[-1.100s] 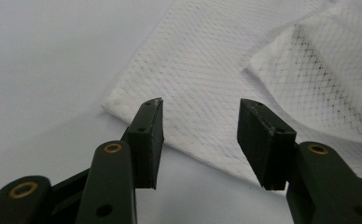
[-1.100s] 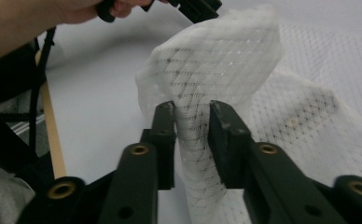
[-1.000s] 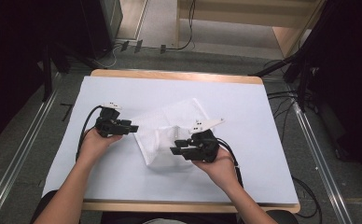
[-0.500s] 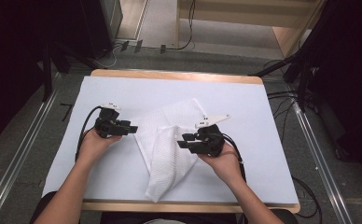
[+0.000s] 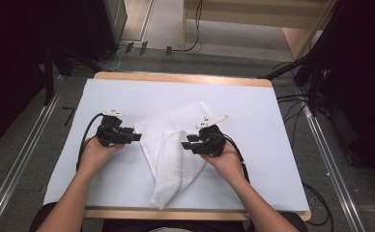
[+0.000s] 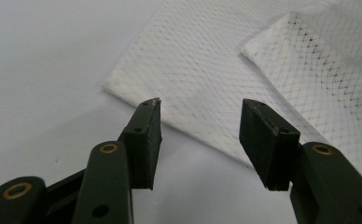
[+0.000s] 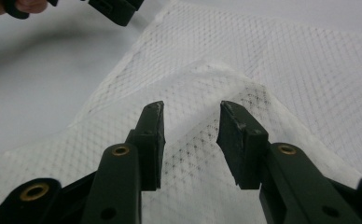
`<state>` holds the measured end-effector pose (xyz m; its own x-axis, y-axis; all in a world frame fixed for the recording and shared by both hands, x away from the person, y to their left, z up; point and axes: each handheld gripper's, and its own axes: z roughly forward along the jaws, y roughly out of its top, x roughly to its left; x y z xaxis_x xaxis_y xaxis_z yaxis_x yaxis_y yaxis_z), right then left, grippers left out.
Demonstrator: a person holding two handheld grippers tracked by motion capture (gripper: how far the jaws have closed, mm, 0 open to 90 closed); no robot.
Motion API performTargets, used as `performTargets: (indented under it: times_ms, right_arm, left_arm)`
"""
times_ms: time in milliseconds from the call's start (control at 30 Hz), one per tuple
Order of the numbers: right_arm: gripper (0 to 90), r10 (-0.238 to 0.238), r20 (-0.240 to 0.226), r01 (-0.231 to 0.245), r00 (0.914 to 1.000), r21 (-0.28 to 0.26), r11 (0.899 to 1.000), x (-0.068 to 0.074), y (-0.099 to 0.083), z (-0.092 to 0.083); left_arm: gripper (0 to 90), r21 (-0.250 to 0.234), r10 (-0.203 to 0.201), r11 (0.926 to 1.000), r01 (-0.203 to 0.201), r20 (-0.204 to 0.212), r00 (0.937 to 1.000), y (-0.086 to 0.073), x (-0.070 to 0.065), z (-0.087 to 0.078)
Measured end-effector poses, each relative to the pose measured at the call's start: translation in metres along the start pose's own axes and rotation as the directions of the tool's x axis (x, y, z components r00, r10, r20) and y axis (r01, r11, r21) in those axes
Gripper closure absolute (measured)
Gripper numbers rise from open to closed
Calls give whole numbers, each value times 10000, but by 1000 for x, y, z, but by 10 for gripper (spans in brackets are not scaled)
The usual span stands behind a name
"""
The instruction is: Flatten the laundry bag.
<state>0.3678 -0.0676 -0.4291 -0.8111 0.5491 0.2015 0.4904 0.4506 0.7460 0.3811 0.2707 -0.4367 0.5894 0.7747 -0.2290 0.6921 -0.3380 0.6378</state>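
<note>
A white mesh cloth (image 5: 173, 145) lies mid-frame on the worktop (image 5: 272, 159), partly folded — one flap laid over toward the lower edge. Left claw (image 6: 200, 135) and right claw (image 7: 191, 140) both gape wide, holding nothing — further folds likely remain.

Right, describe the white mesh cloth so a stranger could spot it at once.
On the white-topped table, look midway between the two hand-held grippers. There lies the white mesh cloth, partly folded, one flap trailing toward the near edge. It is the table's lone soft, netted item.
</note>
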Motion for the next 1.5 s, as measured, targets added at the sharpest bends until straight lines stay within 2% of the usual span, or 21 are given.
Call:
performTargets:
  times_ms: [300, 600, 733, 767, 900, 1100, 1133, 1267, 1333, 1367, 1400, 1500]
  right_arm:
    - [580, -172, 304, 163, 9994, 291, 9994, -8, 13, 24]
    - [524, -25, 402, -2, 9992, 683, 9977, -24, 29, 54]
    - [519, -34, 465, -4, 9989, 814, 9967, -28, 32, 64]
    - [519, 79, 520, -131, 9986, 1011, 9948, -30, 30, 70]
    - [539, 1, 500, -67, 9987, 1309, 9914, -32, 26, 74]
    - [578, -233, 585, 154, 9980, 1319, 9911, -27, 24, 74]
    - [601, -397, 609, 315, 9974, 1293, 9911, -26, 23, 74]
    - [644, -468, 734, 372, 9962, 1265, 9913, -24, 21, 74]
    - [668, -654, 867, 542, 9941, 1256, 9906, -22, 21, 74]
    - [678, -732, 944, 608, 9928, 1283, 9899, -21, 21, 74]
    - [678, -732, 944, 608, 9928, 1283, 9899, -21, 21, 74]
    - [699, -679, 999, 548, 9927, 1286, 9902, -20, 20, 74]
  left_arm:
    - [471, -25, 107, 9999, -108, -59, 9999, -7, -6, 0]
    - [470, -38, 110, 9999, -111, -69, 9999, -9, -12, 1]
    - [469, -14, 143, 9999, -143, -15, 9999, -9, -13, 4]
    - [469, -29, 129, 9999, -129, -8, 9999, -9, -13, 5]
    - [468, -3, 124, 9999, -124, -35, 9999, -8, -13, 8]
    - [467, 85, 276, 9996, -274, -182, 9995, -8, -15, 15]
    - [464, 136, 328, 9994, -325, -188, 9993, -8, -15, 17]
    - [461, 320, 670, 9973, -655, -486, 9966, -8, -19, 22]
    - [462, 299, 794, 9965, -777, -614, 9949, -9, -21, 23]
    - [473, 182, 813, 9966, -799, -917, 9925, -11, -24, 24]
    - [494, 182, 813, 9966, -799, -917, 9925, -11, -24, 24]
    - [540, 52, 1030, 9946, -1035, -1562, 9823, -14, -29, 26]
